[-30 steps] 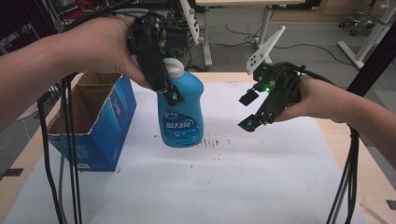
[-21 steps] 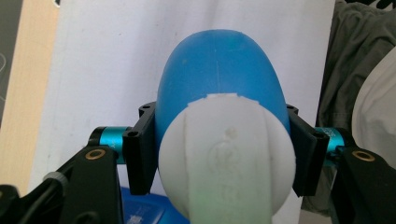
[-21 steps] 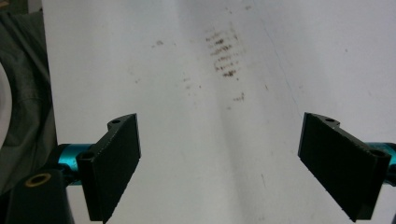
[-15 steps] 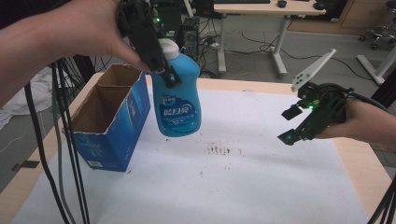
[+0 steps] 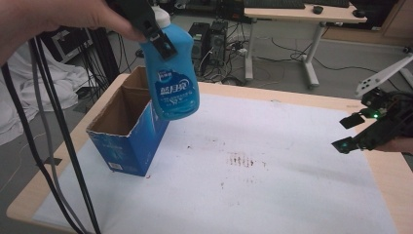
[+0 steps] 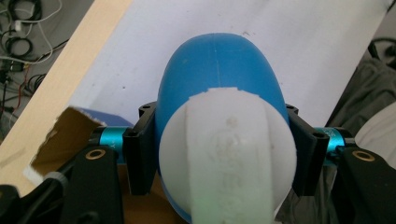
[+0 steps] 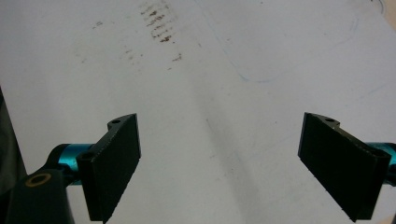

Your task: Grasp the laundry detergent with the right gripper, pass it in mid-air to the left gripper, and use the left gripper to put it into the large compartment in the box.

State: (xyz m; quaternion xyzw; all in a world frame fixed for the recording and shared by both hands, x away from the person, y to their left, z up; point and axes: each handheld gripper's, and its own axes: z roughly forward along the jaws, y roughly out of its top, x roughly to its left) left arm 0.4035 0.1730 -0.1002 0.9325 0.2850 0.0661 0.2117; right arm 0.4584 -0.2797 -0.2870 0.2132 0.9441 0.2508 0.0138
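Blue detergent bottle [image 5: 174,78] is clamped in my left gripper [image 5: 155,30], jaws tight on either side of the neck just under the white cap [image 6: 228,154]; it hangs in the air, tilted, its base above the near right corner of the open cardboard box [image 5: 127,130] and not touching it. Box stands at the left side of the table [image 5: 234,92], flaps up, blue printed sides, brown inside; one torn flap edge shows beside my left jaw in the left gripper view. White sheet [image 5: 272,195] covers most of the tabletop; a patch of brownish smudges [image 5: 246,161] sits mid-sheet, well apart from both box and bottle (same marks appear at the top of the right gripper view, past the jaws). My right gripper [image 5: 358,131] hovers over the right edge of the sheet, jaws spread wide, holding nothing; green LEDs lit on it. Black cables [image 5: 53,146] trail down the left of the high view, crossing in front of the box's left side. Bottle label: white Chinese characters on blue, too small for me to read reliably; embossed lettering on the cap, blurred. Small white panel on the box front, unreadable.
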